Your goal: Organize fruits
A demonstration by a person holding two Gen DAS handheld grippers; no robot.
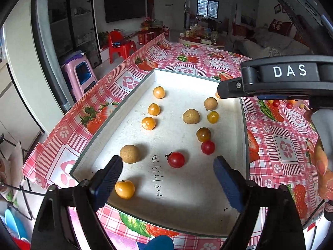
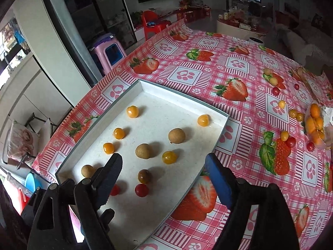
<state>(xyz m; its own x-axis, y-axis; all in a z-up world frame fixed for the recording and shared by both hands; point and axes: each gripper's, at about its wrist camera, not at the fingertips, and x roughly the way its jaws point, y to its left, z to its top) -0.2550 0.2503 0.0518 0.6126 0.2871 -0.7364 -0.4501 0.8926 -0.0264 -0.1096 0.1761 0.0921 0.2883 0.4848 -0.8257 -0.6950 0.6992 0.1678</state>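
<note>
A white shallow tray point(image 1: 242, 114) point(image 2: 220, 129) lies on the strawberry tablecloth. It holds several orange berries point(image 1: 148, 123) point(image 2: 108, 148), three brown longans point(image 1: 191, 116) point(image 2: 143, 150) and red cherry tomatoes point(image 1: 176, 159) point(image 2: 141, 190). My left gripper point(image 1: 168, 162) is open and empty, low over the tray's near end around a red tomato. My right gripper point(image 2: 164, 162) is open and empty above the tray's near right part. Its body point(image 1: 289, 77) shows in the left wrist view over the tray's far right corner.
More loose fruit lies on the cloth to the right: cherry tomatoes point(image 2: 291, 142), yellow berries point(image 2: 281, 104) and pale longans point(image 2: 273, 80). A clear bag of orange fruit point(image 2: 315, 125) sits at the right edge. Plastic stools point(image 2: 109, 52) stand beyond the table's left edge.
</note>
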